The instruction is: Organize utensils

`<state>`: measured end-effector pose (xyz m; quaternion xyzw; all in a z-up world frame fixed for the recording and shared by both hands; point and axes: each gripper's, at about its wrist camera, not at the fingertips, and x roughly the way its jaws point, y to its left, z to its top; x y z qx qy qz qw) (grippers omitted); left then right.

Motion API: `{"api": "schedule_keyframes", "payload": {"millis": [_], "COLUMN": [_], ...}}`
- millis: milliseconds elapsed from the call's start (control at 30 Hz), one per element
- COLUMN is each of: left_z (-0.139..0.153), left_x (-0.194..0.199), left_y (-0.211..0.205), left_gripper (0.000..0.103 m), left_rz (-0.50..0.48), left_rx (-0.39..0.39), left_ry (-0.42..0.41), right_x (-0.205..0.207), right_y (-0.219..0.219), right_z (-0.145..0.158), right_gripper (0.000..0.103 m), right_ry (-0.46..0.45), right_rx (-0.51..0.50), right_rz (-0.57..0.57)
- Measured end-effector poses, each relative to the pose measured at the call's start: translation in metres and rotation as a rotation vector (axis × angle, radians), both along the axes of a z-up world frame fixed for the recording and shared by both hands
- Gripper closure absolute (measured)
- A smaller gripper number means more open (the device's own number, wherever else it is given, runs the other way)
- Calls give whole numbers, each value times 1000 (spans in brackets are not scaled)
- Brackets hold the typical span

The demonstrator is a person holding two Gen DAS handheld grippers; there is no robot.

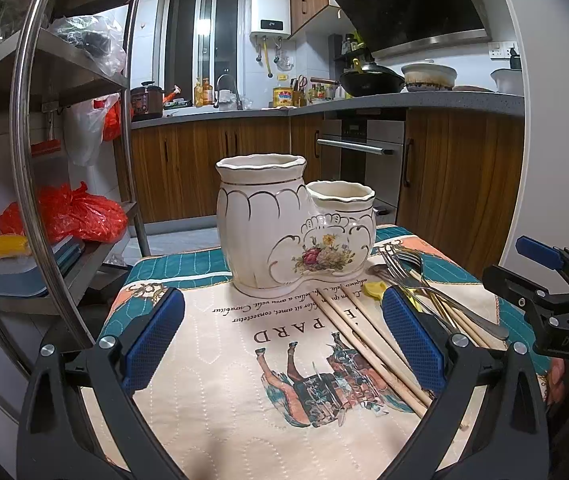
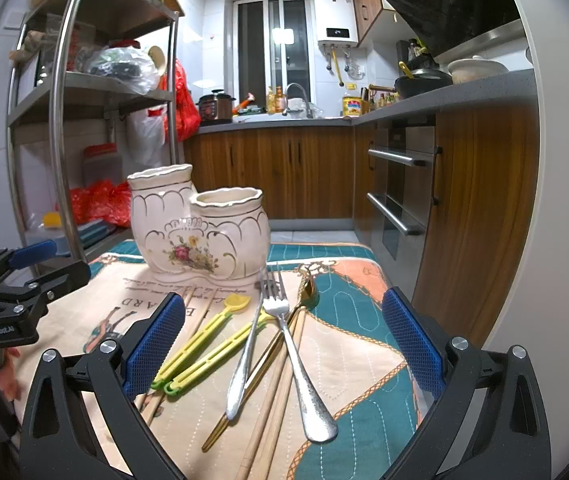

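Note:
A white ceramic holder with two cups, gold trim and a flower print stands upright on the printed cloth. Utensils lie loose in front of it: two silver forks, a gold spoon, wooden chopsticks and yellow-green plastic tongs. My left gripper is open over bare cloth, left of the chopsticks. My right gripper is open, low over the forks and tongs, holding nothing. Each gripper shows at the edge of the other's view.
A steel shelf rack with red bags and boxes stands close on the left. Wooden cabinets and an oven lie behind and to the right. The table edge drops off behind the holder.

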<state>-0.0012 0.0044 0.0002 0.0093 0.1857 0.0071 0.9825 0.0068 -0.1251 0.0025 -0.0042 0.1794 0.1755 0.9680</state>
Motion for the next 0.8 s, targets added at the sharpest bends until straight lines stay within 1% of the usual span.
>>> {"api": "schedule_keyframes", "payload": {"millis": [800], "left_z": [1], "left_x": [-1], "left_y": [-4], "left_gripper": [5], "left_rz": [-1], "left_rx": [6], "left_ry": [-5], "right_x": [0], "right_y": [0], "right_z": [0], "right_gripper": [5], "right_ry": [2], "right_rx": [0], "right_rz": [0]}}
